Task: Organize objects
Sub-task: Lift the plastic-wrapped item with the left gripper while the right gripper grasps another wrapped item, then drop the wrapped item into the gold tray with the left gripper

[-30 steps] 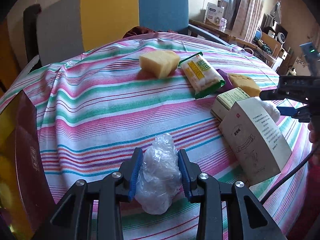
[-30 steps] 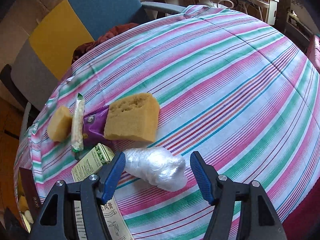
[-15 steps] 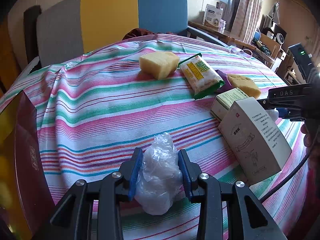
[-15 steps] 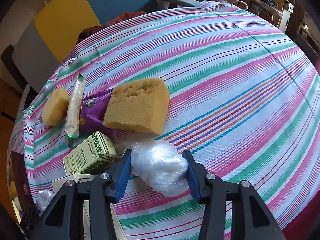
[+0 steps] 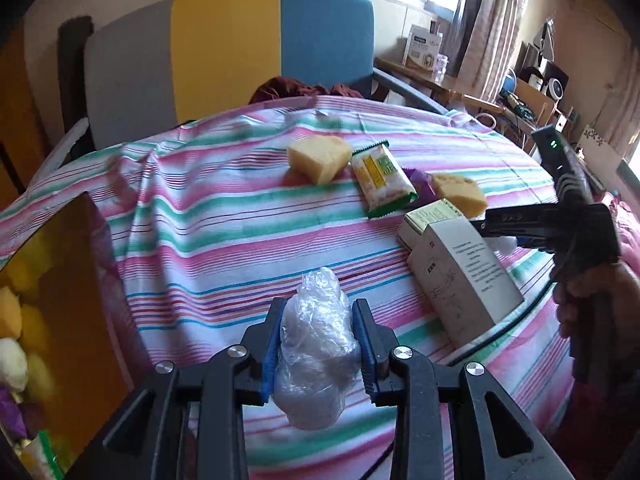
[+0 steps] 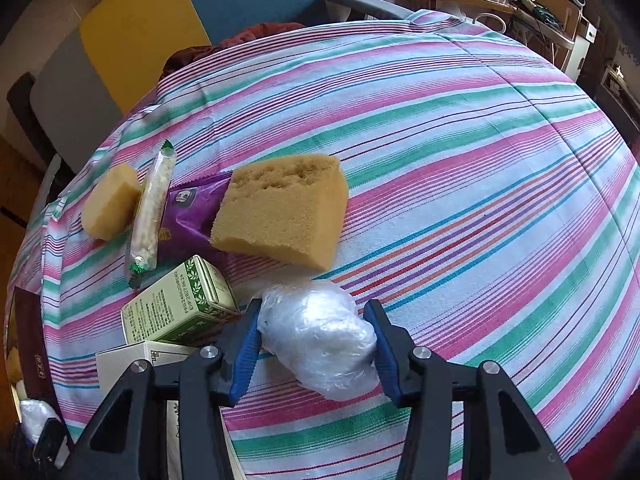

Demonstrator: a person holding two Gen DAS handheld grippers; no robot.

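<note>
2 crumpled plastic bundles are each pinched in a gripper above the striped tablecloth [image 6: 460, 128]. The left gripper [image 5: 319, 344] has both blue pads pressed into the sides of the first plastic bundle [image 5: 316, 356], which sits near the front edge of the table, just right of a dark red box [image 5: 60, 300] holding yellow and white pieces. The right gripper [image 6: 314, 346] squeezes the second plastic bundle [image 6: 320, 336] just in front of the large sponge [image 6: 280, 210]. That sponge lies on a purple wrapper [image 6: 188, 216], with a green-ended snack packet [image 6: 150, 216] and a small sponge [image 6: 110, 208] further left. A green carton [image 6: 180, 304] and a white carton [image 5: 460, 272] lie touching, beside the right gripper.
</note>
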